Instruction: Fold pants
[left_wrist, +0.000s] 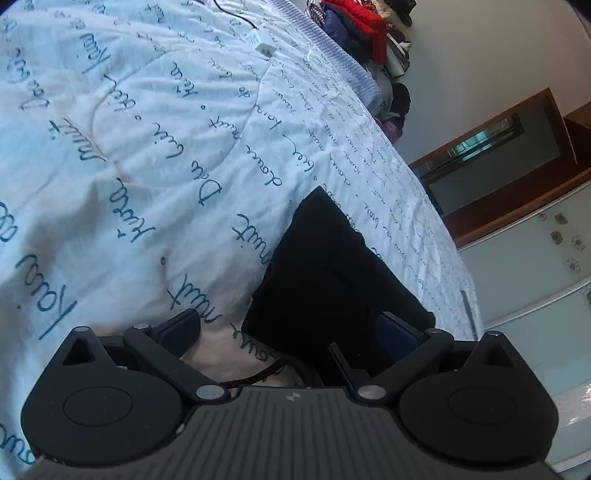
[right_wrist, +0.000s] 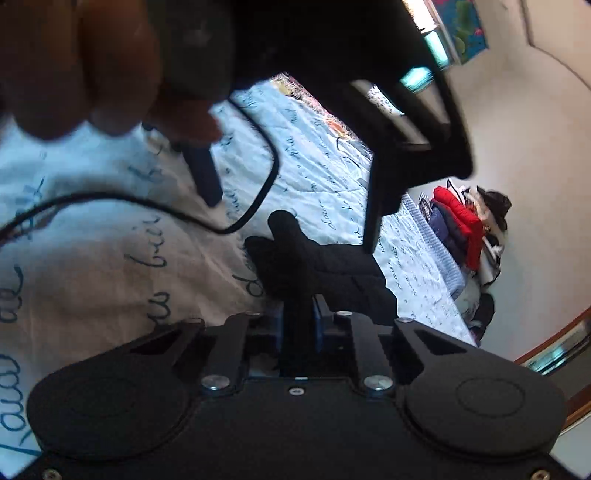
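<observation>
- On the near right part of the lettered quilt (left_wrist: 147, 155): dark pants (left_wrist: 332, 266), long axis running away from both tongs.
- Right gripper (right_wrist: 299, 321) clamped together on a pants fold.
- Left gripper (left_wrist: 291, 332) spread apart, pants edge beside its right finger, not pinched.

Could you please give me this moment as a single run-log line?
task: fold pants | right gripper: shut on black pants | left gripper: open, pants edge between fingers | surface: lettered quilt

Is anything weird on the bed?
A black cable loops loose across the quilt right by the black pants, where folding could snag it. A small white plug block also lies stray on the quilt.
</observation>
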